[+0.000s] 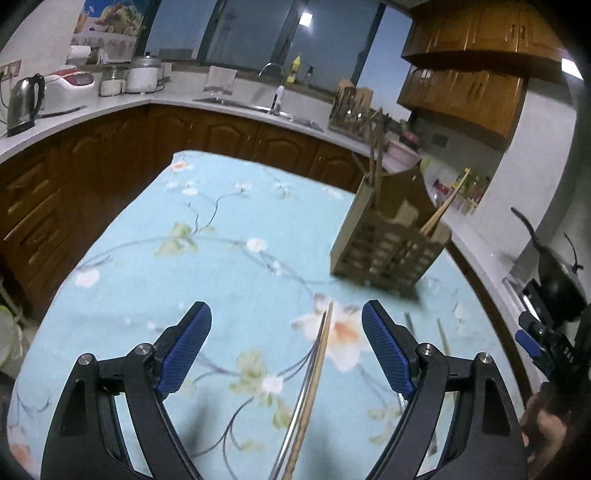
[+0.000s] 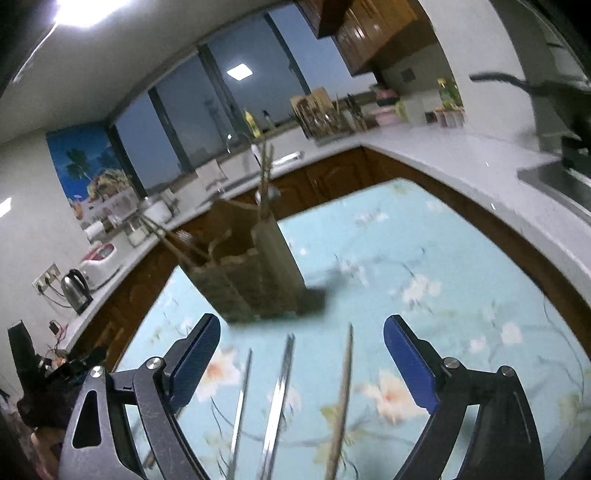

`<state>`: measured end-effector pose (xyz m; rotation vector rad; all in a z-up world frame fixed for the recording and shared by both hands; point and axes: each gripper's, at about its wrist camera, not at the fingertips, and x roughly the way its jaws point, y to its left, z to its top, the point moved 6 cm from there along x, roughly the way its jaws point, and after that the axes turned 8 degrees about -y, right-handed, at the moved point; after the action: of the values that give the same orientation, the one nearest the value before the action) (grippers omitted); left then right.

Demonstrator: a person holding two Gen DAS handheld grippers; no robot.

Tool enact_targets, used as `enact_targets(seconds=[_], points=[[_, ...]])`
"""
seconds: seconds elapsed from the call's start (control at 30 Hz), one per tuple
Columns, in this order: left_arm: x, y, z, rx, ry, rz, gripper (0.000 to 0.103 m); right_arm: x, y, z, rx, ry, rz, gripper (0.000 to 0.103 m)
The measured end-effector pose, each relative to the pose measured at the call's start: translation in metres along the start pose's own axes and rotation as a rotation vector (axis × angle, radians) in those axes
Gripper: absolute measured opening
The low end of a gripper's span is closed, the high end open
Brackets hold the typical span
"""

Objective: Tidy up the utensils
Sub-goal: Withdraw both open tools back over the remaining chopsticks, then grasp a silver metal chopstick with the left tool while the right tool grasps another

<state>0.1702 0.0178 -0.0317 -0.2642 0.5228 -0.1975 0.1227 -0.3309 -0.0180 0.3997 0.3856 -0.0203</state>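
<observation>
A table with a light blue floral cloth [image 1: 207,236] in a kitchen. A wooden utensil holder [image 1: 388,240] stands at two o'clock, sticks poking out. The left gripper [image 1: 286,314] has its jaws wide apart over loose chopsticks [image 1: 314,376]. The right gripper [image 2: 301,328] is likewise spread, nothing held, above more chopsticks [image 2: 280,387].

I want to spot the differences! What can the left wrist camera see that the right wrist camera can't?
Only the left wrist view shows the right gripper at its edge. Only the right wrist view shows the ceiling light. Both show the wooden utensil holder, the flowered tablecloth, the kettle and loose chopsticks lying between open jaws.
</observation>
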Motion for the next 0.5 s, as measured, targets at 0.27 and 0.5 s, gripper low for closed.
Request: enact_targets(seconds=[0.27, 0.5], points=[[0.002, 0.004, -0.024, 0.027, 0.058, 0.014, 0.086, -0.005, -0.003, -0.026, -0.008, 0.046, -0.016, 0.092], [0.016, -0.003, -0.029, 0.1, 0.119, 0.025, 0.085, 0.003, 0.014, -0.033, -0.054, 0.074, 0.001, 0.091]])
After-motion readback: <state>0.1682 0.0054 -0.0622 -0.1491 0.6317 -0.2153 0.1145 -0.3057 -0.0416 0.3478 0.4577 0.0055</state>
